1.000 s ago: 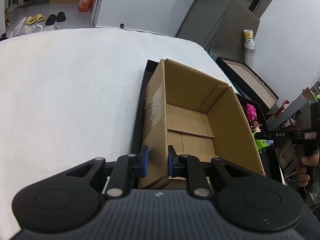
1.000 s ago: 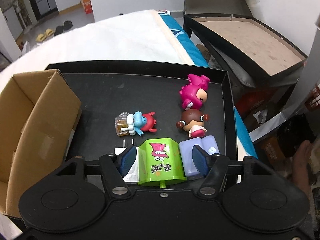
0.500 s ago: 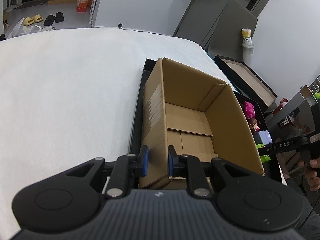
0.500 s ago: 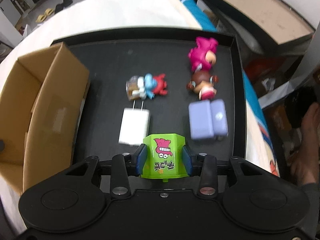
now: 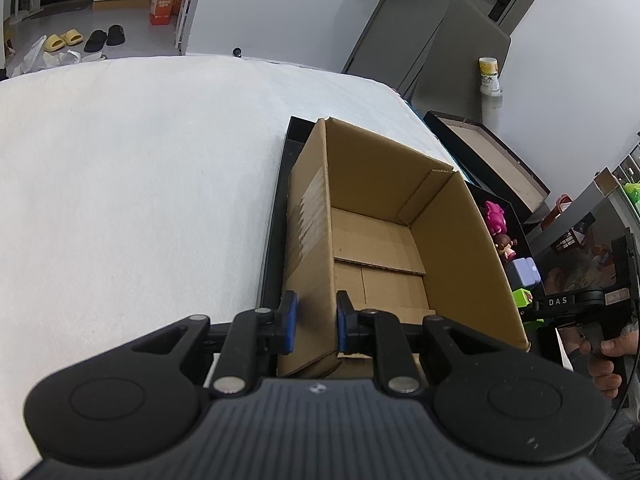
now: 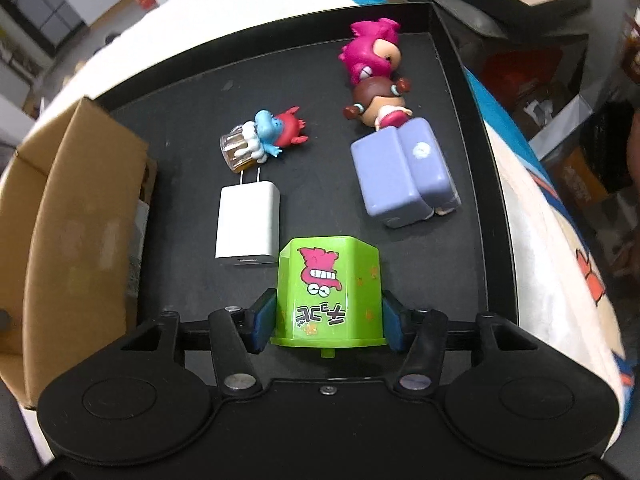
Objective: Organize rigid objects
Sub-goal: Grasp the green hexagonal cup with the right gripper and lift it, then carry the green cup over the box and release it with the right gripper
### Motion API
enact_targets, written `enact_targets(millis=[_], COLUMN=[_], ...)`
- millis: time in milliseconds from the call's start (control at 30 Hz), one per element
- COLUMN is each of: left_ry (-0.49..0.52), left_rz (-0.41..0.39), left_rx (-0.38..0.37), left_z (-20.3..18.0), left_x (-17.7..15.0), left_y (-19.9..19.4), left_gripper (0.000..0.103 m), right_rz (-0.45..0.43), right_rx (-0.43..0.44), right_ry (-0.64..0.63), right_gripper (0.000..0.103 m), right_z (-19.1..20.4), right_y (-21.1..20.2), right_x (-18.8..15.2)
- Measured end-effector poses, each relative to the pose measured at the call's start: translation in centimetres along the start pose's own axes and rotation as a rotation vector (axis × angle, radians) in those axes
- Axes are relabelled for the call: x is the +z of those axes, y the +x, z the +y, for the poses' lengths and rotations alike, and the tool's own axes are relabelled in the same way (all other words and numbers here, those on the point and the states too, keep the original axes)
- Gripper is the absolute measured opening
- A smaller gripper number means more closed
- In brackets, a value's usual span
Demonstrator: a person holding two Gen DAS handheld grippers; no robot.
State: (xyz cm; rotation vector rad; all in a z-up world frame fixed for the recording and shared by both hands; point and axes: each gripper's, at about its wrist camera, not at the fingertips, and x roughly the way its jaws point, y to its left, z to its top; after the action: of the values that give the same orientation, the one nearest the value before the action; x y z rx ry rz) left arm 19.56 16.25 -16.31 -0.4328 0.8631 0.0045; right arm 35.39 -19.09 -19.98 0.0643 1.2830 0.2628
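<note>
A green toy block (image 6: 324, 276) with a pink cartoon sticker lies on the black tray (image 6: 192, 96). My right gripper (image 6: 328, 320) straddles it; its jaws are opening, and the blue pads still touch the block's sides. Beyond it lie a white charger (image 6: 248, 220), a purple block (image 6: 400, 172), a pink figure (image 6: 370, 50), a brown-haired figure (image 6: 378, 104) and a blue-and-red figure (image 6: 272, 136). My left gripper (image 5: 316, 322) is shut on the near left wall of the empty cardboard box (image 5: 380, 208), which stands on the tray's left part.
The tray rests on a white padded surface (image 5: 140, 180) that stretches left and back. A black lid with a brown inside (image 5: 492, 160) lies past the tray's right side. A person's hand (image 5: 604, 360) holds the right gripper's handle.
The right gripper's jaws closed onto the green block, then widened slightly. That gripper moved forward and down toward the tray and rolled. The left gripper and box stayed put.
</note>
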Motion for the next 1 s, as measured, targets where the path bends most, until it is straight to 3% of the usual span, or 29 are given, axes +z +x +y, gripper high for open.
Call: enact_targets(millis=[267,1000], left_ry=[0.003,-0.005], left_rz=[0.0,0.011], left_rx=[-0.002,-0.003], left_z=[0.0,0.2], left_x=[0.0,0.1], left_y=[-0.1,-0.1], left_gripper=[0.018,0.018], right_rz=[-0.04,-0.143], right_rx=[0.004,0.055], right_ry=[0.022,-0.147], right_gripper=[0.052,0.052], right_z=[0.0,6.1], right_y=[-1.5,-9.1], right_x=[-0.1,1.9])
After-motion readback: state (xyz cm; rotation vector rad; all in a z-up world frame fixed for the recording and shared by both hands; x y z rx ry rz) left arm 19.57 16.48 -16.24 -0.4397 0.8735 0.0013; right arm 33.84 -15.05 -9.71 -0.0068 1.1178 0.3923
